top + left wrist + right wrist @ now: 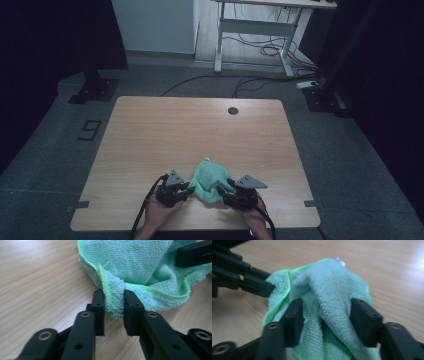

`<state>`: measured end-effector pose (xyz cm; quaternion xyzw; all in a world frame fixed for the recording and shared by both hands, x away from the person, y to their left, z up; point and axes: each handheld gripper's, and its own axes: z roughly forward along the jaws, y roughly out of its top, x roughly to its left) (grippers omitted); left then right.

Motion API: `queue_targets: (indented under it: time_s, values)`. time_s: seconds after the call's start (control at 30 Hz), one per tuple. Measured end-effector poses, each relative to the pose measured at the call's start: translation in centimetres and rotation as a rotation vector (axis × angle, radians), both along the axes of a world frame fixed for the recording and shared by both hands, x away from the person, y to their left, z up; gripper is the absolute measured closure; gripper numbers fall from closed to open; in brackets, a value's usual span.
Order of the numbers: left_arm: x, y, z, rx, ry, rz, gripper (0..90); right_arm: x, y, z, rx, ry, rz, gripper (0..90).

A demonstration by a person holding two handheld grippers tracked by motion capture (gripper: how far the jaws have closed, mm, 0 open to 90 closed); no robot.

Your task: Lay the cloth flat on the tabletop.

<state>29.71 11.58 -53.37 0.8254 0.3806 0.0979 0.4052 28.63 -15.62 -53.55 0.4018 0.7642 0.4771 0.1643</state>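
Green cloth [140, 267] in left tool [114, 302]

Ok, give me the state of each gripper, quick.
Left gripper: closed on a folded edge of the crumpled green microfibre cloth.
Right gripper: open, jaws wide on either side of a bunched ridge of the cloth.

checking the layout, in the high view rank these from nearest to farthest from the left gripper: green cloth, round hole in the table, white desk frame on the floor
1. green cloth, right beside the left gripper, near the table's front edge.
2. round hole, at the table's far edge, right of centre.
3. white desk frame, on the floor beyond the table.
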Motion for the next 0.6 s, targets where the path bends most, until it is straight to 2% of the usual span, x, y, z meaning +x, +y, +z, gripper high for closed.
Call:
queue_targets:
  time_s: [0.07,0.1,0.17,0.2,0.23,0.27,0.33,0.43,0.57,0.6]
  values:
    - [0.0,0.1,0.0,0.000,-0.004,-0.002,75.9,-0.2,-0.2,0.3,0.005,-0.010,-0.005,40.7]
    - [0.0,0.1,0.0,-0.003,-0.006,-0.005,78.4,-0.8,-0.6,1.0,0.021,-0.029,-0.007,37.3]
    - [-0.1,0.1,0.1,-0.001,-0.008,-0.010,79.3,-0.9,-0.9,1.6,0.020,-0.044,-0.002,36.1]
    - [-0.1,0.1,0.1,-0.001,-0.008,-0.010,79.7,-0.9,-0.9,1.6,0.020,-0.044,-0.002,36.1]
    - [-0.1,0.1,0.1,0.005,-0.009,-0.016,80.2,-0.6,-1.3,2.6,0.023,-0.065,-0.009,35.9]
    - [-0.1,0.1,0.1,0.007,-0.010,-0.016,80.4,-0.3,-1.4,2.9,0.031,-0.069,-0.011,36.0]
    - [-0.1,0.1,0.1,0.005,-0.010,-0.018,80.7,0.6,-1.5,3.5,0.036,-0.071,-0.010,36.6]
    - [-0.1,0.2,0.2,0.004,-0.011,-0.018,80.7,2.9,-1.0,4.0,0.020,-0.046,0.004,37.8]
    - [0.0,0.6,0.2,0.001,-0.011,-0.016,80.8,6.4,0.1,3.6,0.001,0.003,0.015,38.3]
    - [0.0,0.6,0.2,0.001,-0.011,-0.016,80.8,6.4,0.1,3.6,0.001,0.003,0.015,38.3]
